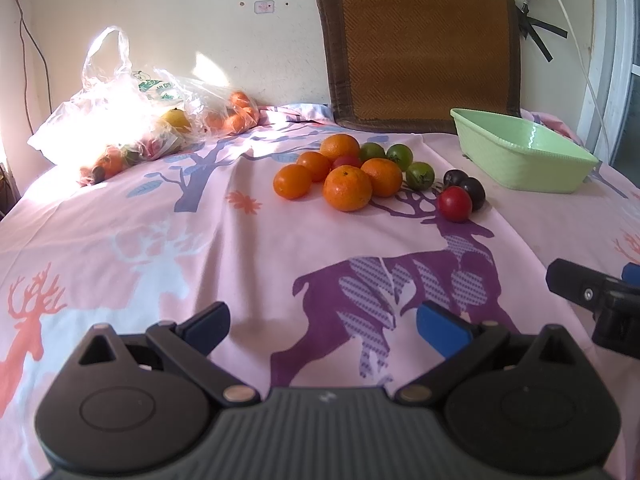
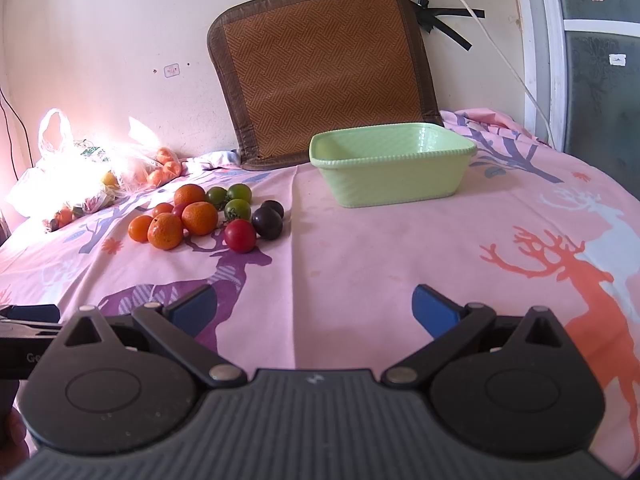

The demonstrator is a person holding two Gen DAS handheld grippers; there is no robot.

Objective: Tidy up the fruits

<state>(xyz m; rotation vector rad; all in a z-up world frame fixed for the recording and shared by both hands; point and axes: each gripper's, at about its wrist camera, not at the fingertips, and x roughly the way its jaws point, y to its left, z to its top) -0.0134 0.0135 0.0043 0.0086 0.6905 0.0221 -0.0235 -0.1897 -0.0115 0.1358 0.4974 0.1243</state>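
A pile of fruit lies on the pink deer-print cloth: several oranges (image 1: 347, 188) (image 2: 166, 231), green tomatoes (image 1: 420, 175) (image 2: 237, 209), a red tomato (image 1: 454, 203) (image 2: 239, 235) and dark plums (image 1: 475, 193) (image 2: 267, 222). An empty green basket (image 1: 520, 160) (image 2: 390, 176) stands to the right of the pile. My left gripper (image 1: 324, 328) is open and empty, well short of the fruit. My right gripper (image 2: 314, 310) is open and empty, in front of the basket. Part of the right gripper (image 1: 592, 300) shows at the right edge of the left wrist view.
A clear plastic bag (image 1: 120, 120) (image 2: 80, 176) with more oranges and other fruit lies at the back left in bright sun. A brown woven cushion (image 1: 420, 48) (image 2: 324, 68) leans against the wall behind the basket. A white cable (image 2: 500, 60) hangs at the right.
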